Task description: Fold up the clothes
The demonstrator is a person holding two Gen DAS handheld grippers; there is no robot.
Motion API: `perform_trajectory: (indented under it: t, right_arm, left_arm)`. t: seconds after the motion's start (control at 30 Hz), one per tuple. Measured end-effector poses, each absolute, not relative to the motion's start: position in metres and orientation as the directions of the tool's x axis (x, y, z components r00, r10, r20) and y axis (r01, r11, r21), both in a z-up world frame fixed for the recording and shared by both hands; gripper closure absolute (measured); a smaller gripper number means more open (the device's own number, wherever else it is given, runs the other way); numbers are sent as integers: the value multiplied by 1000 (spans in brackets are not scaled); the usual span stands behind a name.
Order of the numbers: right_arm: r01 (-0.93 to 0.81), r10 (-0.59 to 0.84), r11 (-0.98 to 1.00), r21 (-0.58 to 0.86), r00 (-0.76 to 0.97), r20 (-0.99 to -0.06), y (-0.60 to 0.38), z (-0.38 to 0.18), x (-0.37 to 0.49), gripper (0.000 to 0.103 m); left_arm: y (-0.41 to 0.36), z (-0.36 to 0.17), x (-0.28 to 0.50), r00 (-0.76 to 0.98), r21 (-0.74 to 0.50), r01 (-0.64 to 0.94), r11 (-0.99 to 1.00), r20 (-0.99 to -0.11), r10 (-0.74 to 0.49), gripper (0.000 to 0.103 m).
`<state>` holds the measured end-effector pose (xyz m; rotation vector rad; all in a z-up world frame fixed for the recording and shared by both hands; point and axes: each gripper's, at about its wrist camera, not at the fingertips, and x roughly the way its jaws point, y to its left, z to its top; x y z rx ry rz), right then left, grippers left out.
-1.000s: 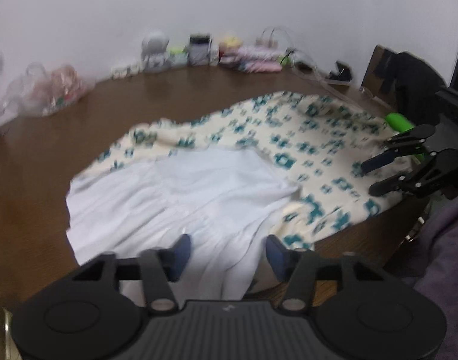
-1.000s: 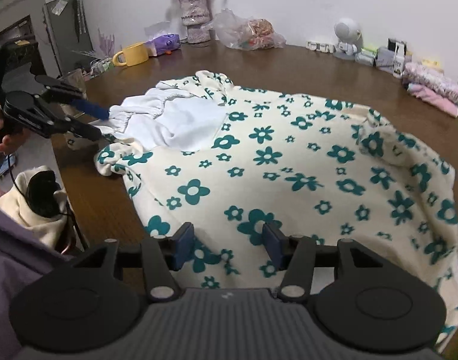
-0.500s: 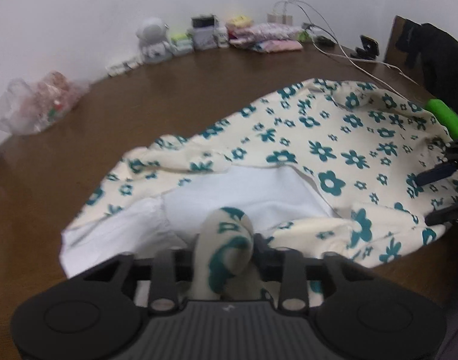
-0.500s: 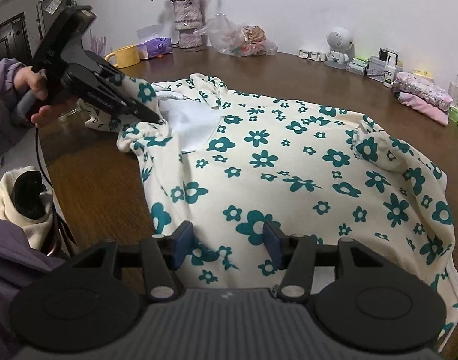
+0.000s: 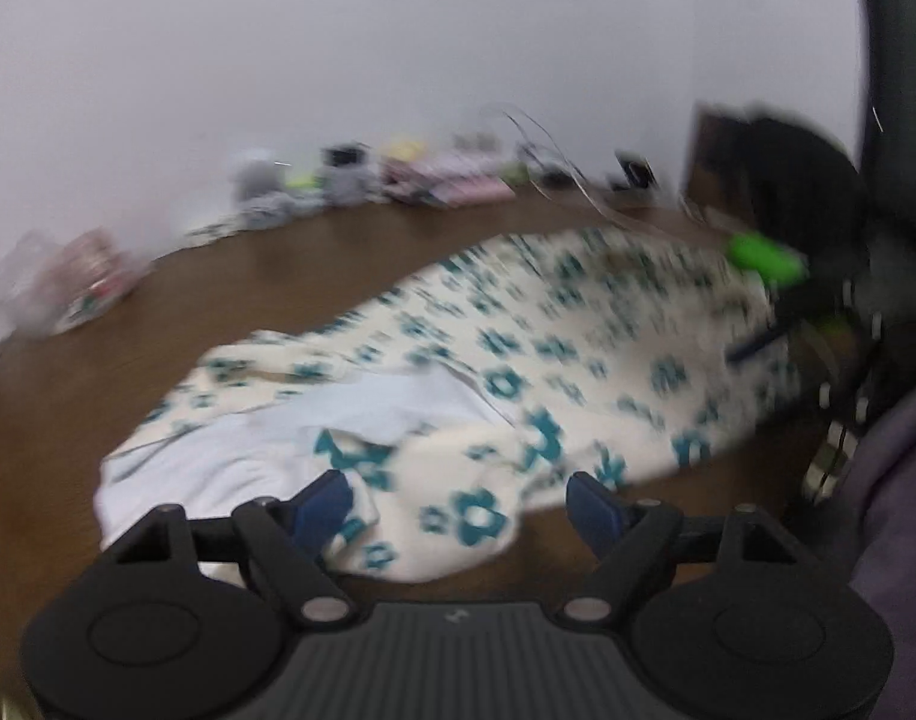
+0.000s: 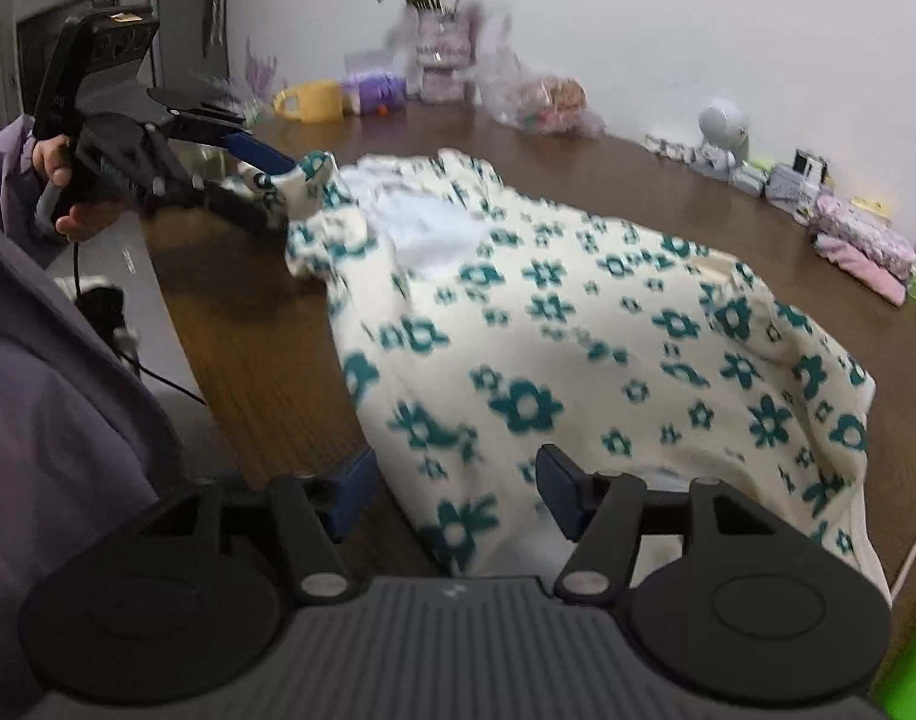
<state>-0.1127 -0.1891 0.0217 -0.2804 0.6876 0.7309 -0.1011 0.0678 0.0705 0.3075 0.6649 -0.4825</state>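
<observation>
- Brown wood table (image 6: 248,324) fills mid-frame in both views, bare patch at left of the right wrist view.
- Cream top (image 6: 577,348) with teal flowers spread flat across the table, centre of both views; white lining (image 6: 428,228) shows at its upper-left end in the right wrist view, lower left in the left wrist view (image 5: 230,462).
- Purple sleeve (image 6: 50,390) along the left edge of the right wrist view.
- Left gripper (image 5: 458,504) bottom centre of its own view, jaws spread wide; a fold of the top lies between the blue pads (image 5: 323,507), not pinched. Left view is motion-blurred.
- In the right wrist view the left gripper (image 6: 272,186) sits upper left, fingers apart, a bit of the top's edge at its tips; can't tell if touching.
- Right gripper (image 6: 452,492) bottom centre of its view, jaws apart, the top's near hem lying between the pads, none clamped.
- Vase (image 6: 440,54) with flowers, top centre of the right wrist view, by the wall.
- Yellow mug (image 6: 314,101) left of the vase.
- White robot toy (image 6: 721,132) upper right, small clutter beside it.
- Pink cloths (image 6: 859,246) at far right.
</observation>
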Motion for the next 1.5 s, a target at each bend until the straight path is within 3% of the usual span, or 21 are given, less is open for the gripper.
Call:
perform_trajectory:
  t: [0.17,0.23,0.27,0.3,0.33,0.37,0.43,0.57,0.63,0.7,0.73,0.77,0.8,0.87,0.97,1.1,1.3,1.5]
  right_arm:
    - [-649,493,761,16,562,-665,-205,14,-112,52]
    - [-646,493,763,7,575,-653,-209,12,-113,56]
    - [-649,500,761,10,576,-646,-211,12,-113,65]
    - [-646,501,763,11,581,-642,-212,12,-112,71]
    - [-637,495,771,11,588,-640,-213,12,-110,85]
    - [-637,498,771,17,587,-639,-216,14,-109,92]
    - [-651,520,758,37,569,-637,-223,20,-110,97]
    - [-707,558,705,43,517,-649,-231,31,-118,98]
    - [-725,547,688,21,500,-671,-232,30,-122,96]
    - [-732,537,681,-2,502,-678,-234,28,-127,84]
    - [-735,534,678,-13,505,-678,-235,27,-130,63]
    - [-737,531,675,-26,511,-676,-235,27,-133,50]
    - [-744,534,668,-38,514,-672,-235,27,-137,49]
    - [-757,546,652,-46,511,-664,-233,28,-142,49]
    - [-752,540,658,-50,517,-664,-232,26,-142,49]
    - [-740,522,670,-53,522,-675,-231,23,-140,49]
    - [-732,516,680,-36,513,-686,-230,20,-134,50]
    - [-715,505,699,-23,516,-692,-236,22,-130,71]
  left_arm:
    - [64,54,-84,644,124,530,839,-703,-302,29]
    - [69,52,-83,639,116,520,846,-710,-295,57]
    - [72,49,-80,616,78,520,850,-725,-310,85]
    - [77,49,-80,594,29,515,856,-733,-333,94]
    - [81,51,-83,587,8,513,858,-733,-345,99]
    - [82,56,-92,582,7,524,852,-733,-352,99]
    - [82,67,-112,573,8,548,837,-732,-368,99]
    - [75,67,-140,552,-4,533,846,-756,-351,99]
    - [71,66,-153,541,-11,523,852,-769,-342,92]
    - [74,60,-161,559,4,485,875,-770,-306,77]
    - [77,61,-166,582,16,469,883,-758,-295,73]
    - [79,63,-172,607,29,454,890,-742,-285,60]
    - [83,67,-178,628,39,453,891,-723,-287,47]
    - [89,77,-191,655,77,471,879,-698,-290,38]
    - [99,88,-204,672,143,465,874,-699,-243,37]
    - [124,91,-212,691,127,345,930,-705,-160,37]
    - [103,73,-203,694,31,445,895,-643,-323,36]
    - [88,55,-175,651,-26,480,877,-659,-376,36]
